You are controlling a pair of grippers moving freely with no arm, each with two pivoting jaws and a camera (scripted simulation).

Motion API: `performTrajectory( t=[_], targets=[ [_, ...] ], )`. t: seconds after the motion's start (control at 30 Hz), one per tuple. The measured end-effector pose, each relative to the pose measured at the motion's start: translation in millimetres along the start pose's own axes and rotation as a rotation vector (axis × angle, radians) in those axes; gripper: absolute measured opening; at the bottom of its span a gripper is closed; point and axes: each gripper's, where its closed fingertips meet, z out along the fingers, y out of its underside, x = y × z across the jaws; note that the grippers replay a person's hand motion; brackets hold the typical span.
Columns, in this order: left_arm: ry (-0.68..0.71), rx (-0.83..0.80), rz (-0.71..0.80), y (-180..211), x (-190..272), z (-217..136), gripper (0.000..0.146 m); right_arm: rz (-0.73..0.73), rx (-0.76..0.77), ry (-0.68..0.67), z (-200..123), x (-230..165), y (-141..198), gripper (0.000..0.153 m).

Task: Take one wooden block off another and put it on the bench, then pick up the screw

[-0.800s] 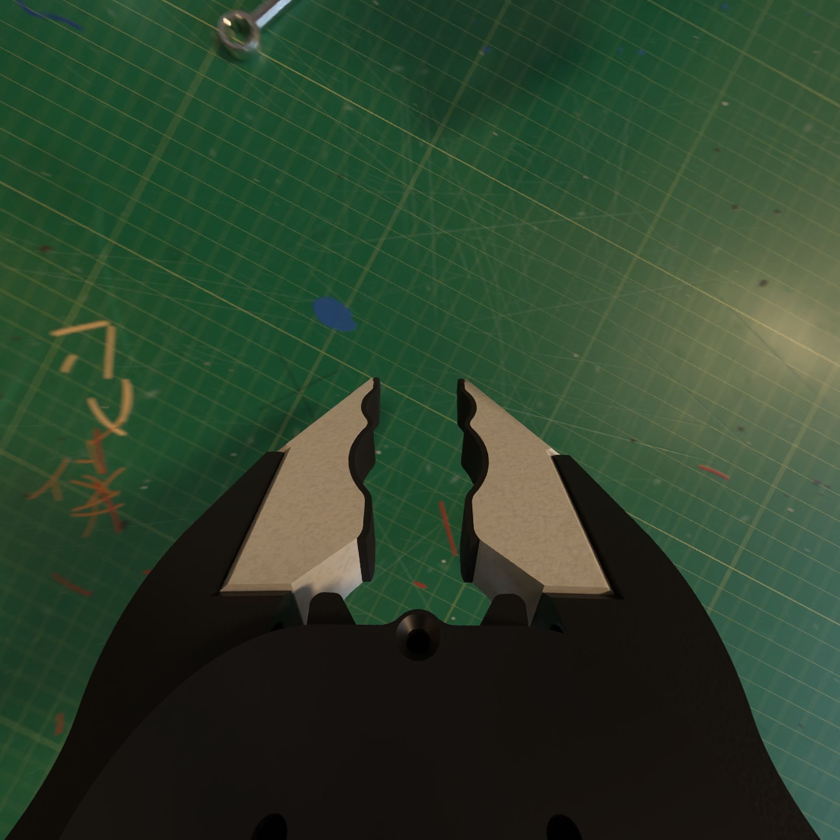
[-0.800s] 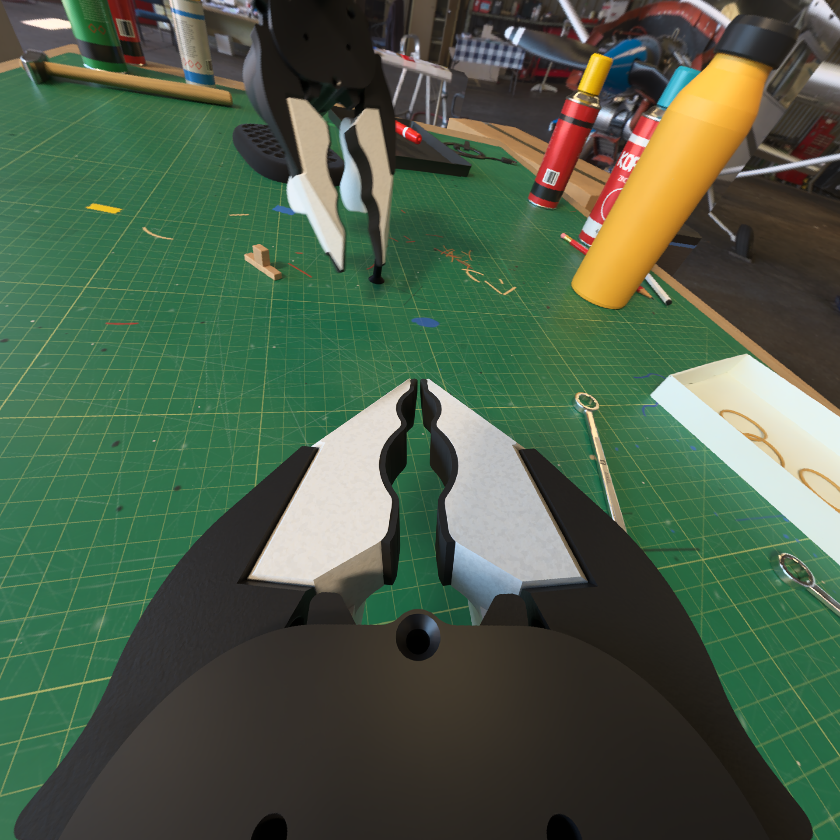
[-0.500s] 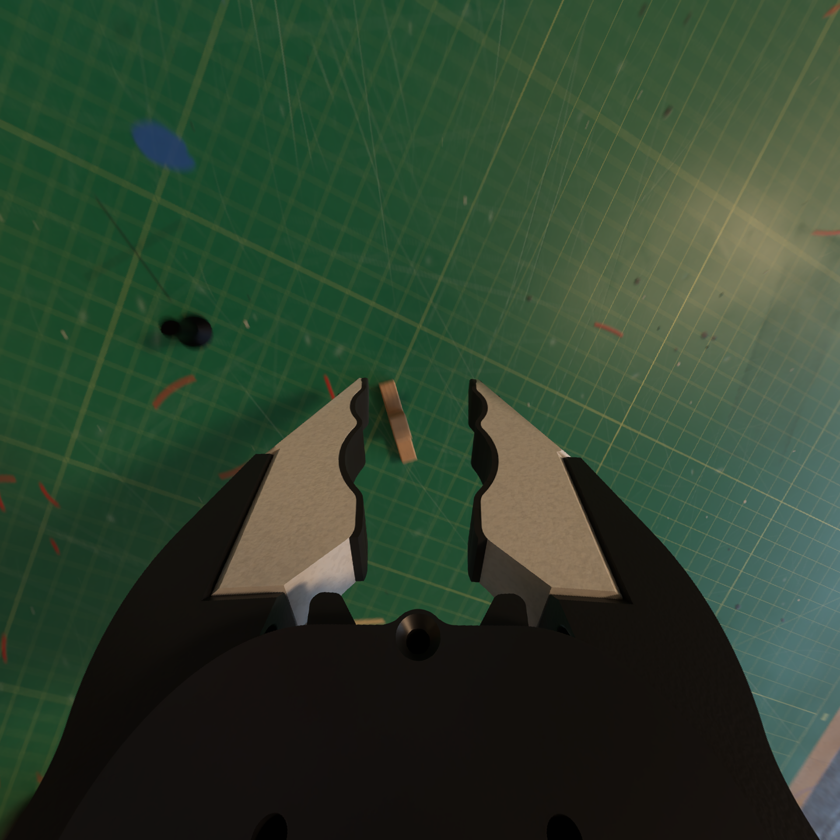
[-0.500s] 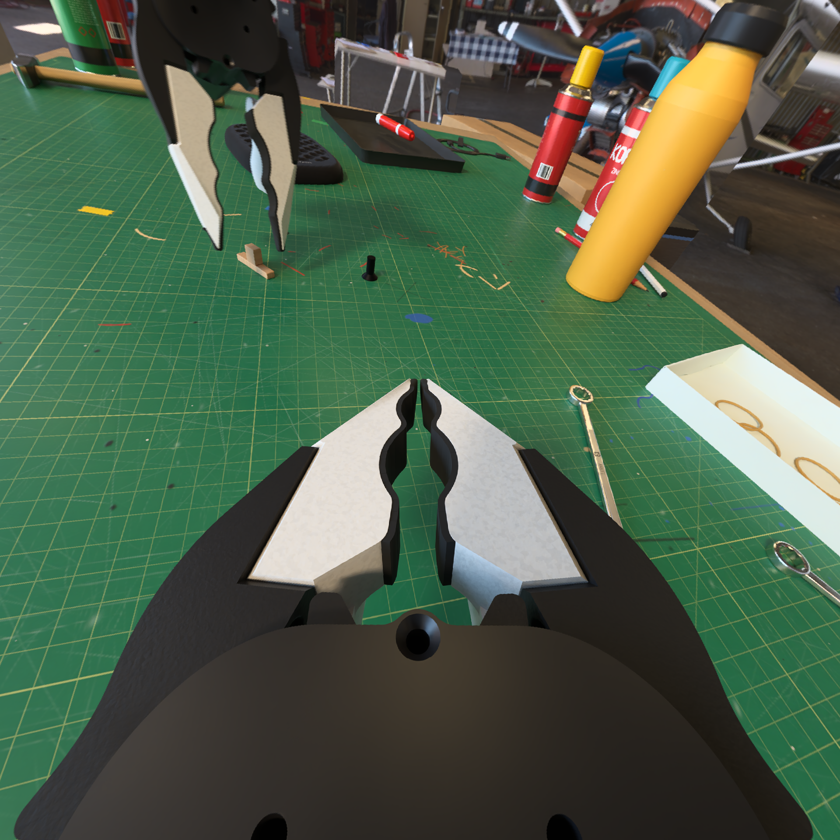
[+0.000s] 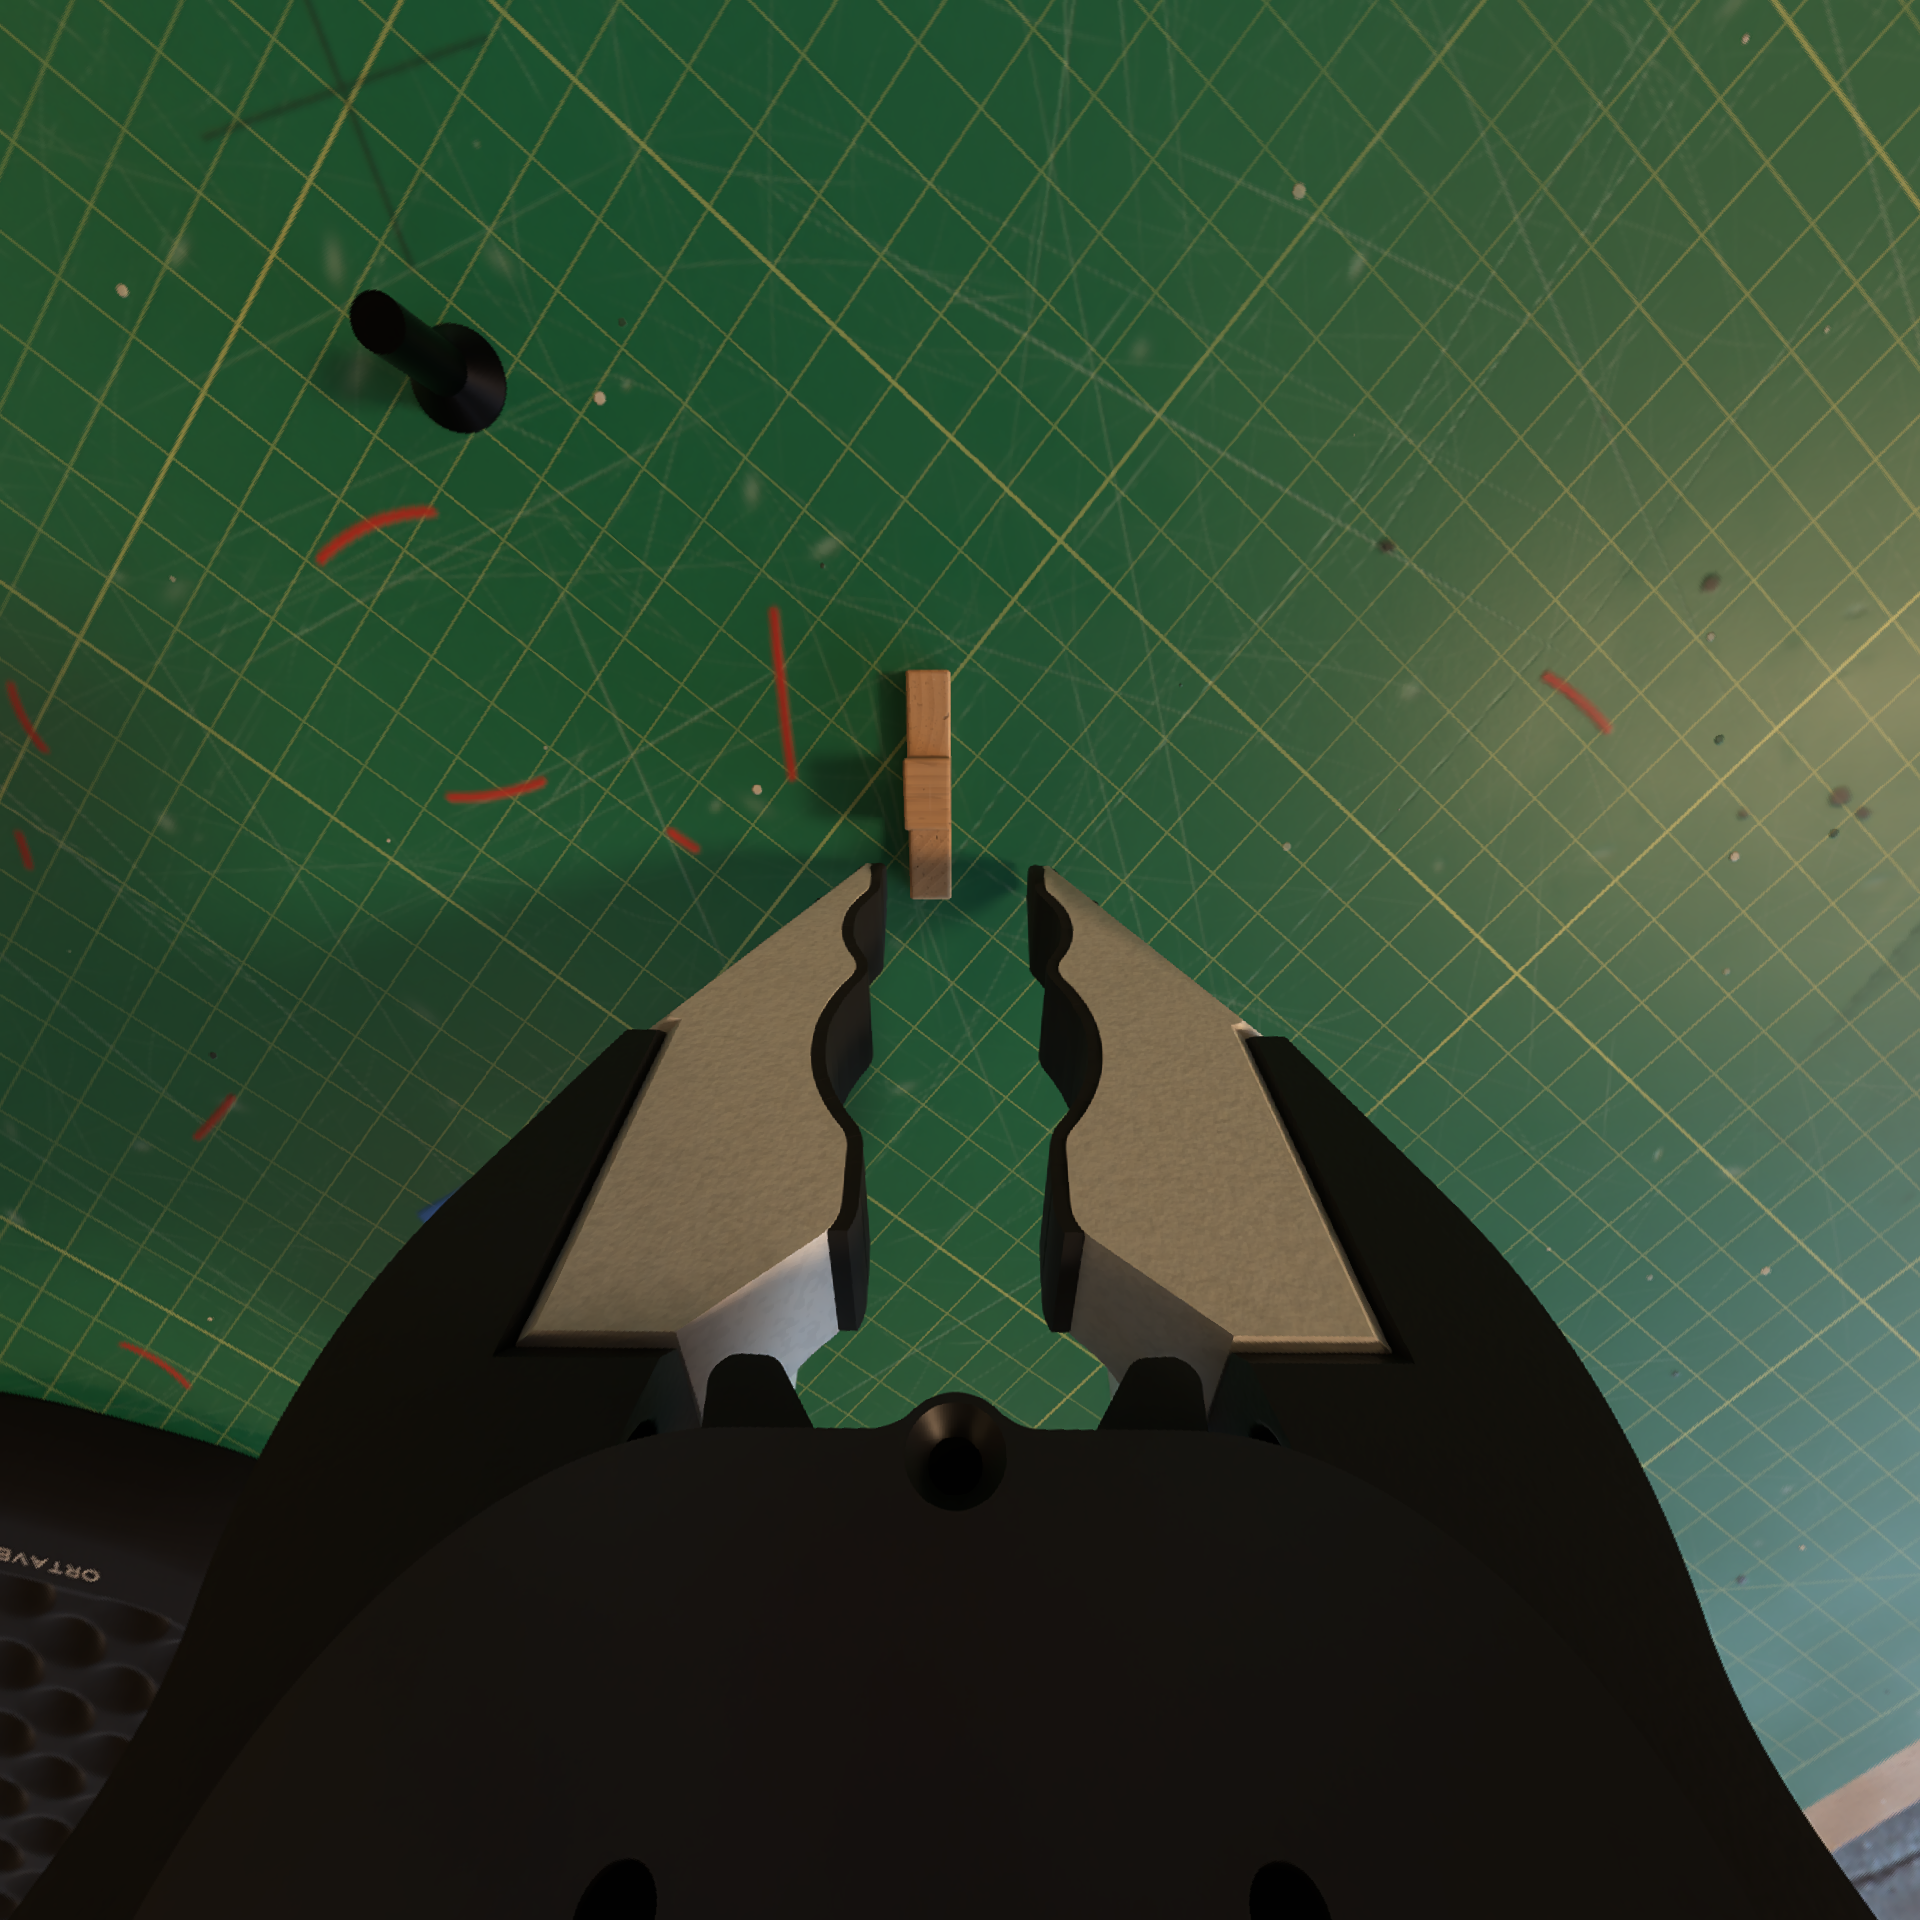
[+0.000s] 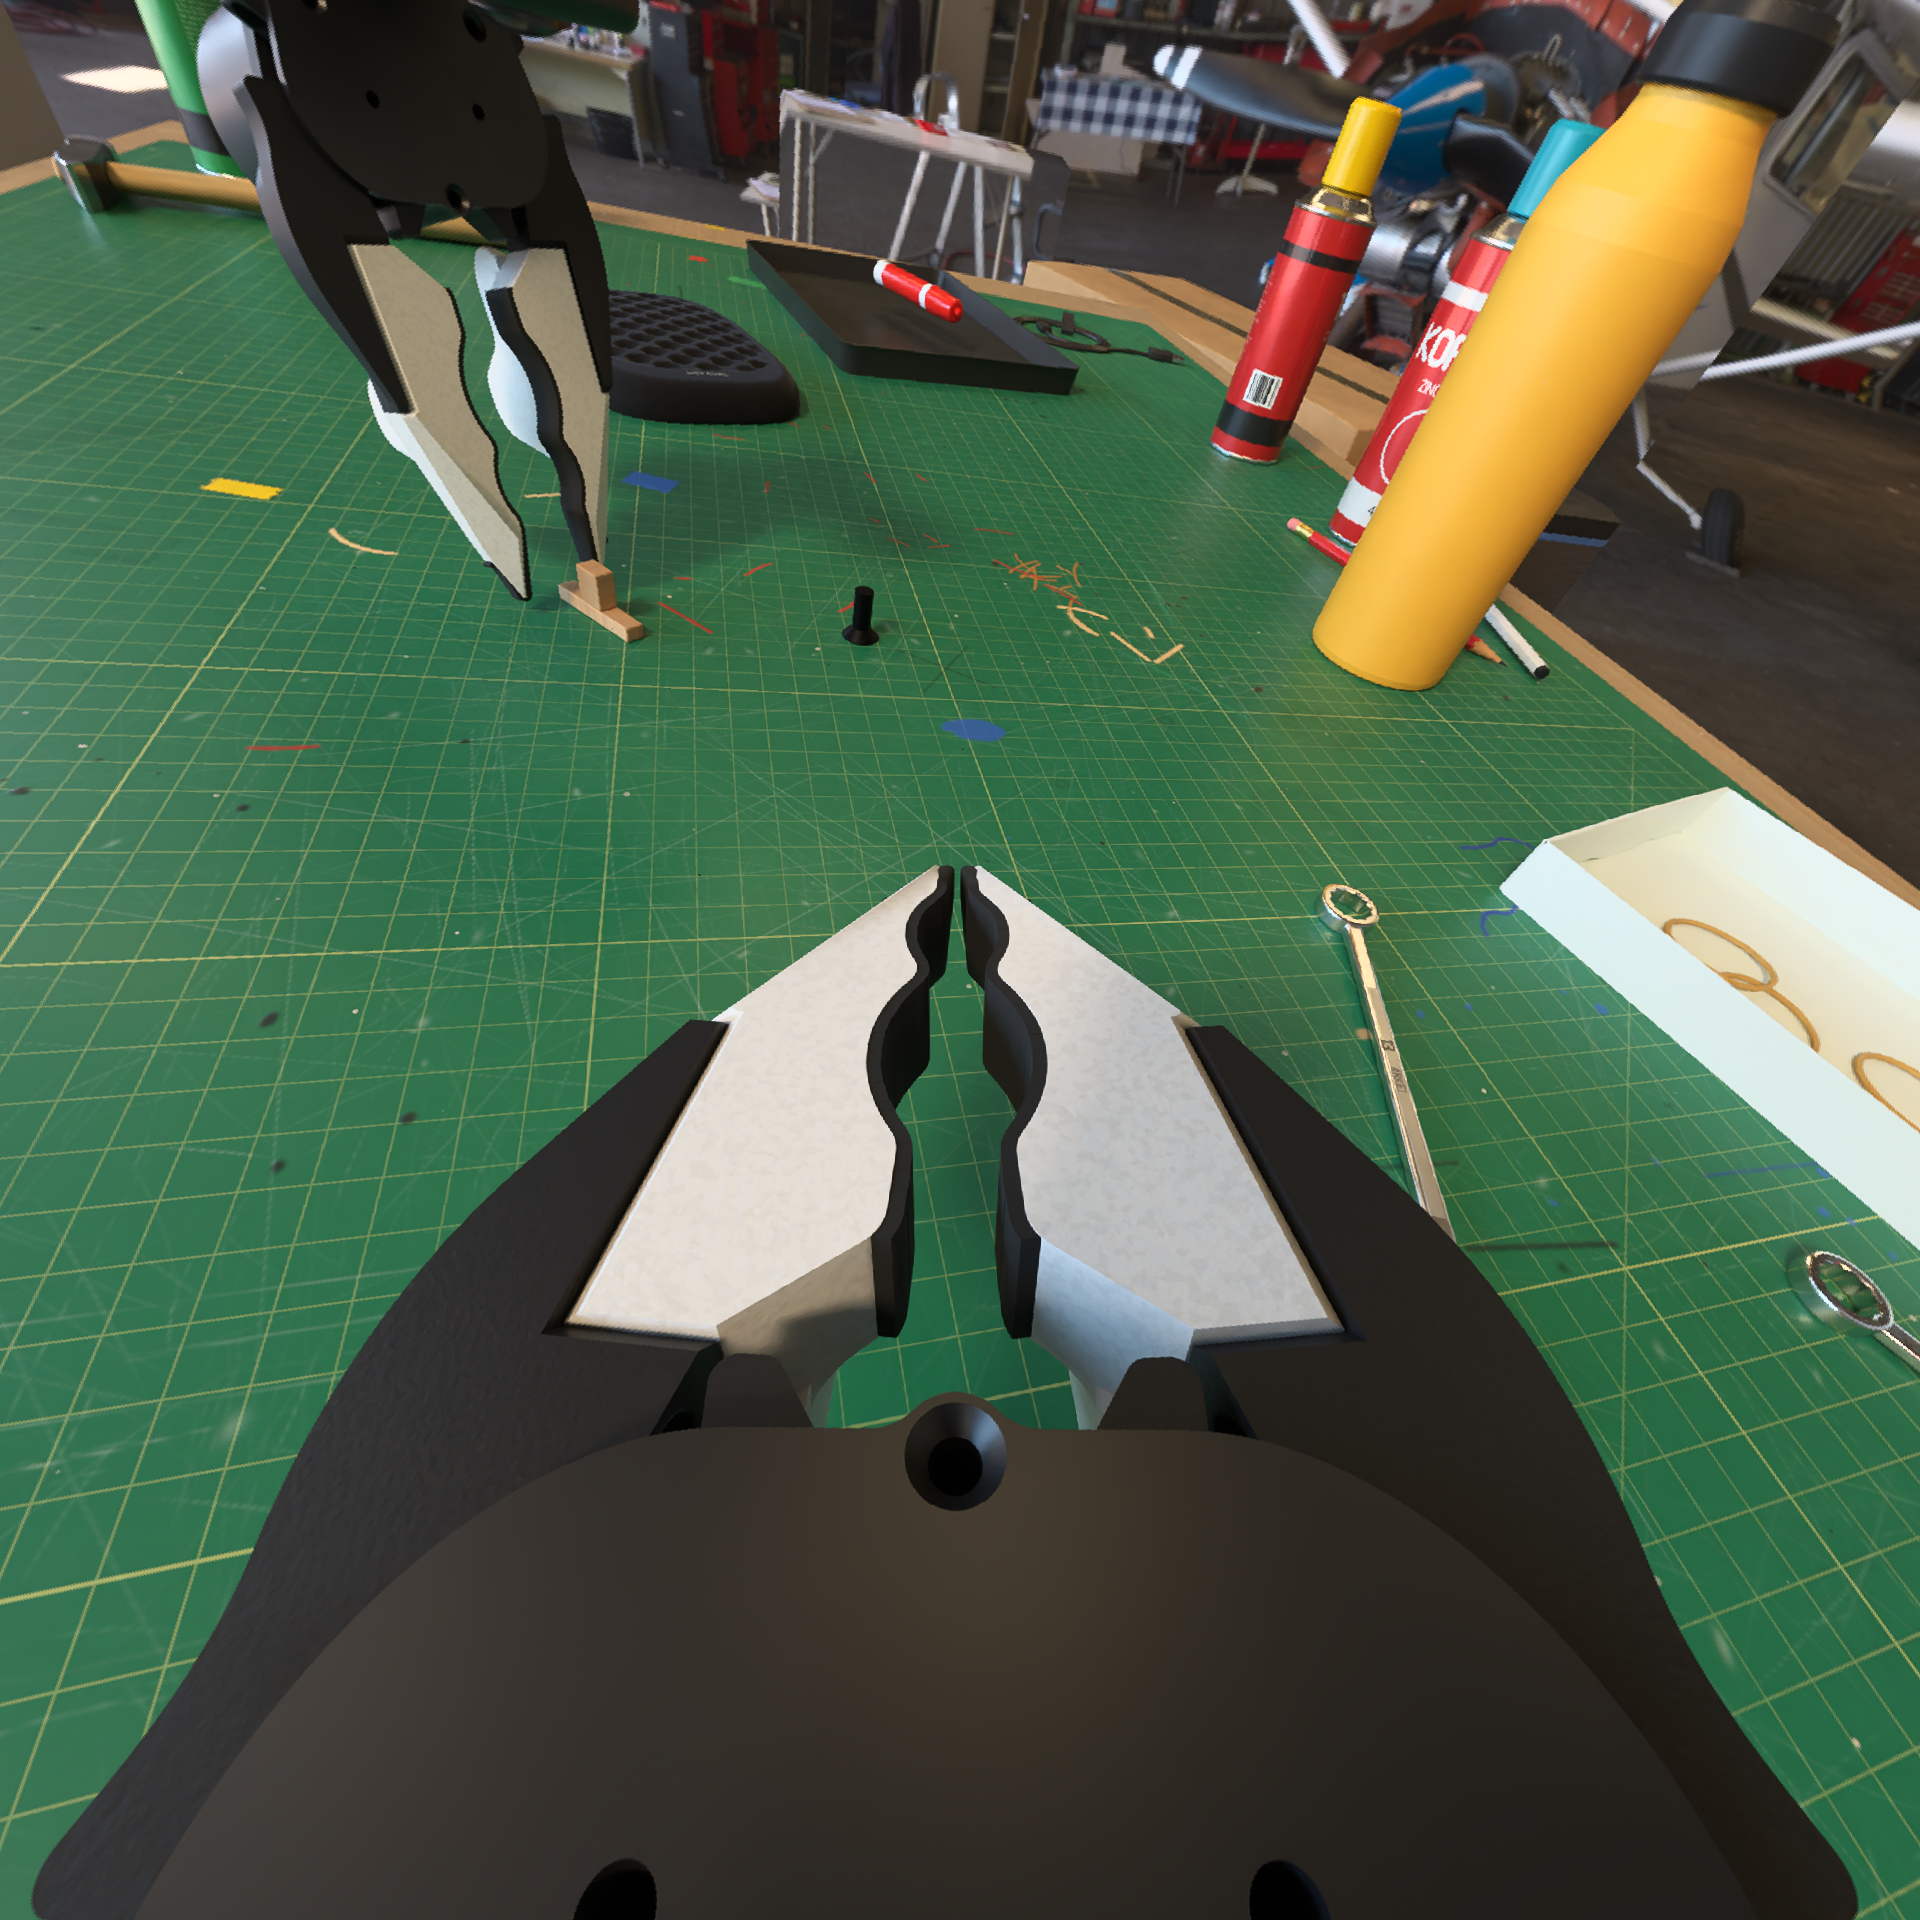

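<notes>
A small wooden block (image 5: 926, 795) sits on a longer flat wooden block (image 5: 929, 707) on the green cutting mat (image 5: 1351, 416); both show in the right wrist view, the small block (image 6: 595, 586) upright on the flat one (image 6: 613, 619). My left gripper (image 5: 956, 881) is open and empty, pointing down with its tips just short of the blocks; it also shows in the right wrist view (image 6: 554, 566). The black screw (image 5: 431, 358) stands on its head to the upper left, and in the right wrist view (image 6: 861, 616). My right gripper (image 6: 956, 878) is shut and empty, low over the mat.
A black perforated pad (image 6: 696, 358), a black tray (image 6: 914, 332) with a red marker, spray cans (image 6: 1299, 301), a yellow bottle (image 6: 1538, 395), a white tray (image 6: 1745, 966) of rubber bands and two wrenches (image 6: 1382, 1049) lie about. The bench edge runs at the right.
My left gripper has moved across the mat from near the screw to the wooden blocks and come lower, its jaws staying open. The right gripper has barely moved.
</notes>
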Motion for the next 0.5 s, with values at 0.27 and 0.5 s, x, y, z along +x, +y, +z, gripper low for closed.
performTrajectory(
  t=[0.27, 0.5],
  targets=[
    [-0.02, 0.065, -0.004, -9, -5, 2, 0.012, -0.005, 0.003, -0.003, 0, -1, -1, 0.001],
    [0.009, 0.25, -0.011, -45, -5, -5, 0.007, -0.026, 0.002, -0.01, 0, -4, -1, 0.001]
  ],
)
